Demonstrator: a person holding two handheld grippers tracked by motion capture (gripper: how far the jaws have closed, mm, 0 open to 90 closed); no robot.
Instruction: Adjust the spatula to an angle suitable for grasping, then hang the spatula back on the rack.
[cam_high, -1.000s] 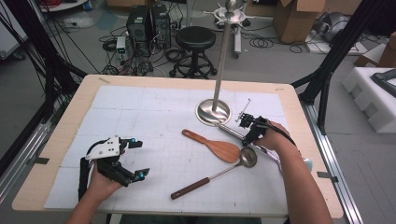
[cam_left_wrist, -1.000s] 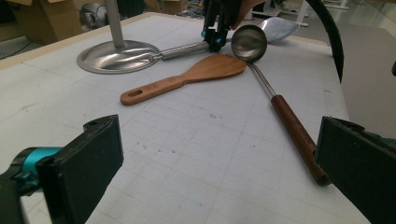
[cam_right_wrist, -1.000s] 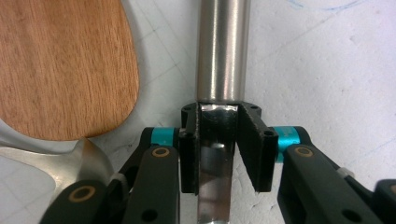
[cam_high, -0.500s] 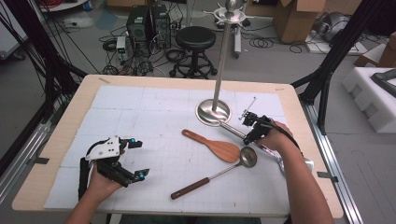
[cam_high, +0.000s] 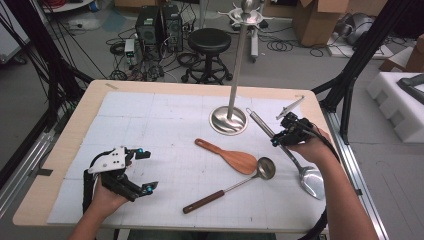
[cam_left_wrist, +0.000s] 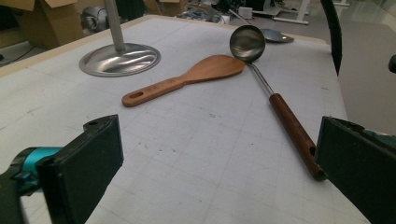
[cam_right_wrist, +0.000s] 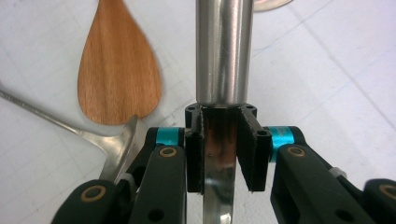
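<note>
- The left gripper (cam_high: 142, 170) rests at the near left of the table (cam_high: 65, 145), held in the person's left hand (cam_high: 107, 197). Its jaws stand wide apart with nothing between them; in the left gripper view bare white mat lies between the two black pads.
- Right of it, near the middle, the wooden-handled ladle (cam_high: 227, 189) lies flat, handle toward the near left, bowl toward the far right.
- The wooden spatula (cam_high: 227, 156) lies flat just beyond the ladle, its blade beside the ladle's bowl.
- Farther off, the round steel base of the rack stand (cam_high: 228, 120) sits on the mat, its pole rising upright.
- At the right, the right gripper (cam_high: 284, 137) is clenched on the steel handle of the metal spatula (cam_high: 310, 180); the right gripper view shows both pads pressed against the handle.
- The metal spatula is tilted: its handle end points to the far left, close to the stand's base, and its blade sits at the near right edge of the table, beside the person's right forearm.
</note>
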